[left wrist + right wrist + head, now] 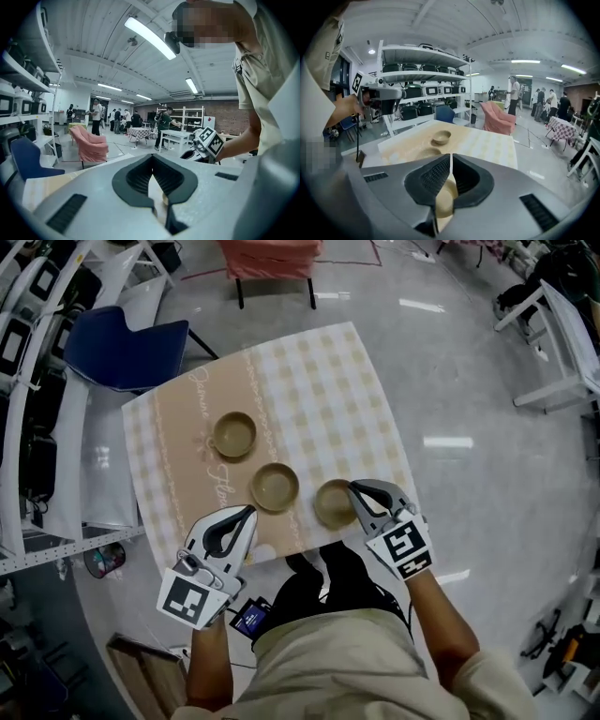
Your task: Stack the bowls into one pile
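Head view: nearest bowl (330, 504), middle bowl (275, 487) and far bowl (234, 434) lie separate, none stacked. Right gripper (354, 491) is at the nearest bowl's rim; left gripper (249, 512) sits short of the middle bowl.
Left gripper view: jaws together, empty.
Right gripper view: jaws together, nearest bowl just beneath, no grip evident. All stacking remains.

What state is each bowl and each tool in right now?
Far bowl: upright, empty, unstacked.
Middle bowl: upright, empty, unstacked.
Near bowl: upright, unstacked.
Left tool: shut, holding nothing.
Right tool: shut, tip at Near bowl's rim.
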Tool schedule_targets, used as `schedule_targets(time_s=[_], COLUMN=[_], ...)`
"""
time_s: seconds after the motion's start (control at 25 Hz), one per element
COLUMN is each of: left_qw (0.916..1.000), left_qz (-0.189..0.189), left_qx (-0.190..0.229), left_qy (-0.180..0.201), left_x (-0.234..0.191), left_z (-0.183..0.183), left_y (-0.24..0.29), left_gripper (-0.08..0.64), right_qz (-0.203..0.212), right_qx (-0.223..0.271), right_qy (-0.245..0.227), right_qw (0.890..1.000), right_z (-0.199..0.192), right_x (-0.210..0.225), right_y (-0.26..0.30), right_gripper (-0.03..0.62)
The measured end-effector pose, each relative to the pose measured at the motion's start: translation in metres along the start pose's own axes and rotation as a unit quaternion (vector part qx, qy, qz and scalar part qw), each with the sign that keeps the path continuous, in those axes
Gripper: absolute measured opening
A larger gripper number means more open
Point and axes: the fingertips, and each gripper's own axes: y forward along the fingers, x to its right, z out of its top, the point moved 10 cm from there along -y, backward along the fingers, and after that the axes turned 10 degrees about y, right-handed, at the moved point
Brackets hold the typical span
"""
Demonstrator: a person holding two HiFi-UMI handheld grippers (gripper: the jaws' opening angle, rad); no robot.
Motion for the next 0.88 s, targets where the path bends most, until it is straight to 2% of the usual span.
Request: schedule_targets(time_s=[0.28,0.32,0.36,0.8,0.88], left_qw=[0.9994,0.9993,0.9992,0.9979,0.9976], left_qz=[0.014,0.015,0.017,0.030,0.033], left_qx=[-0.025,-0.028,-0.029,-0.037,-0.038], left_qy=[-0.017,-0.019,-0.021,-0.044,-0.047], left_x=[-0.016,-0.018,-0.020,-0.034,-0.037], left_z=[-0.029,-0.033,-0.036,-0.065,-0.069], left_y=[0.022,0.025,0.027,0.037,0.037], left_gripper=[0.006,0.006,0.006,0.006,0.007], right_qz=[0.027,0.029,0.030,0.030,0.030], right_qx=[-0.076,-0.085,-0.093,-0.153,-0.162], right_qy=[0.007,0.008,0.009,0.000,-0.002], right_qw=[0.997,0.996,0.995,0.988,0.986], right_z=[-0.041,-0.046,-0.050,-0.079,-0.082], right_x=[0.026,0.028,0.030,0.043,0.044], right_y=[0.050,0.055,0.060,0.092,0.097], right_gripper=[0.012,0.069,0.100,0.098,0.067])
